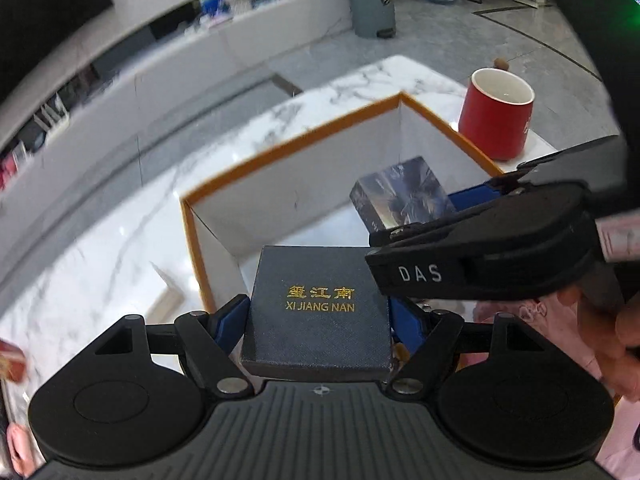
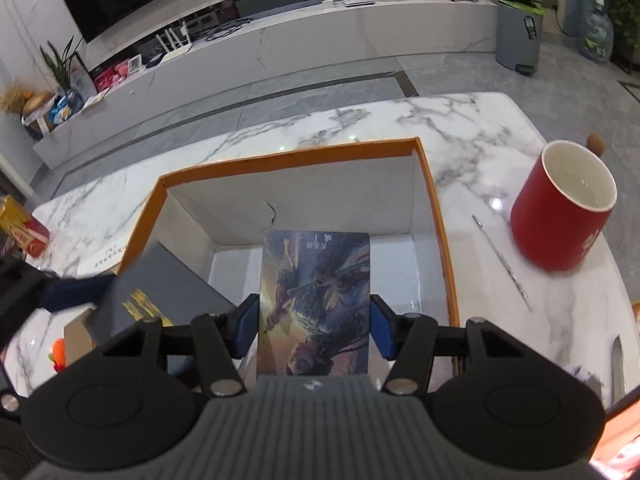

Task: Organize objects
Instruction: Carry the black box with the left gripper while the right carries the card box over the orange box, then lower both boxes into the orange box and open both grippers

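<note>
1. We are gripping a dark navy square gift box with gold lettering (image 1: 318, 312) in the left gripper (image 1: 318, 316), its blue pads (image 1: 230, 320) clamped on the box's two sides, above the near wall of the large orange-rimmed white cardboard box (image 2: 436, 216).
2. We are gripping a glossy illustrated card box (image 2: 316, 304) in the right gripper (image 2: 316, 322), pads pressing both long edges, over the open box's interior.
3. A red ceramic mug with white inside (image 2: 564, 208) is standing near the right edge of the white marble table (image 2: 360, 120), beside the open box.
</note>
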### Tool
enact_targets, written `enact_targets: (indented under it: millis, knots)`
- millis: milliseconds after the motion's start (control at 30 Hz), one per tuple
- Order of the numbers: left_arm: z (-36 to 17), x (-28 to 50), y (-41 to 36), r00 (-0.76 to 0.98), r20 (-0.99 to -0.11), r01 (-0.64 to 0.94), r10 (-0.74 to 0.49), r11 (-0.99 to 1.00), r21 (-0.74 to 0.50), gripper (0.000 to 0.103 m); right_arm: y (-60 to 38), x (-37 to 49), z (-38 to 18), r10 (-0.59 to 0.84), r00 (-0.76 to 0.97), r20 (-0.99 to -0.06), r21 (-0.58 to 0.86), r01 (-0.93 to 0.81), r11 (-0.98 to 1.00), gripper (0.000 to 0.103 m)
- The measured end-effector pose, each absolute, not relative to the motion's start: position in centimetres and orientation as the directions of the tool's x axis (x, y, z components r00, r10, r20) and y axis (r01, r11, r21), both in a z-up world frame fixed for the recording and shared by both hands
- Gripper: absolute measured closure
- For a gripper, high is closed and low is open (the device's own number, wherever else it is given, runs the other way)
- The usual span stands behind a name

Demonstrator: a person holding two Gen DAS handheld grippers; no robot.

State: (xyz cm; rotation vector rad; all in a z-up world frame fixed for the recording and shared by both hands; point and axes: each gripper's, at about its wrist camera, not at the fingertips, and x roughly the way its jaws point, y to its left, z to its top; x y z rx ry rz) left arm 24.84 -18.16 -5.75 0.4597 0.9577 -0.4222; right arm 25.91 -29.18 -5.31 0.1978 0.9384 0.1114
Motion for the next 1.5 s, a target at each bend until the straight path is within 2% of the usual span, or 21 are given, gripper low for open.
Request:
enact_targets:
  millis: [67,233,367,533,833,1000,1200,1333,1500]
  knots:
    - [-6.3,25.4,-18.1,0.504,-0.856,0.513,-0.111,0.836,0.194,0.015,-29.0,26.1,-5.4,0.169,0.587,-0.792,0.19,-0.026,0.981,0.044]
    - [-7.3,26.9,-17.4,0.42,-0.903,0.465,-0.093,0.876,0.126,0.015,-28.0,26.9,-5.6,0.154,0.587,-0.795,0.132,-0.08,0.988,0.044]
    - [-7.5,27.0,-17.7,0.417,-0.907,0.448,-0.063,0.882,0.145,0.015,-27.7,28.1,-6.8,0.214,0.526,-0.823,0.196,-0.09,0.976,0.044]
    - [-8.0,27.4,-17.3,0.362,-0.927,0.469,-0.104,0.879,0.084,0.014,-28.2,28.8,-8.8,0.279,0.463,-0.841,0.286,-0.056,0.957,0.044]
    - [-6.9,27.2,-16.1,0.335,-0.925,0.542,-0.179,0.84,0.034,0.014,-28.4,28.8,-9.1,0.283,0.469,-0.837,0.293,-0.053,0.955,0.044]
    - [-6.8,26.5,-16.0,0.453,-0.878,0.522,-0.153,0.844,0.122,0.014,-28.5,29.2,-8.7,0.285,0.48,-0.83,0.298,-0.052,0.953,0.044]
    - [-7.3,26.0,-15.6,0.405,-0.901,0.579,-0.152,0.806,0.125,0.039,-28.8,29.3,-8.2,0.276,0.488,-0.828,0.289,-0.051,0.956,0.044]
    - [-7.6,25.4,-15.7,0.45,-0.884,0.652,-0.13,0.724,0.226,0.044,-28.7,29.4,-8.4,0.275,0.485,-0.83,0.286,-0.053,0.957,0.044]
    - [-8.7,25.7,-16.4,0.505,-0.856,0.708,-0.11,0.62,0.338,0.066,-28.5,29.9,-8.6,0.269,0.493,-0.827,0.287,-0.042,0.957,0.044]
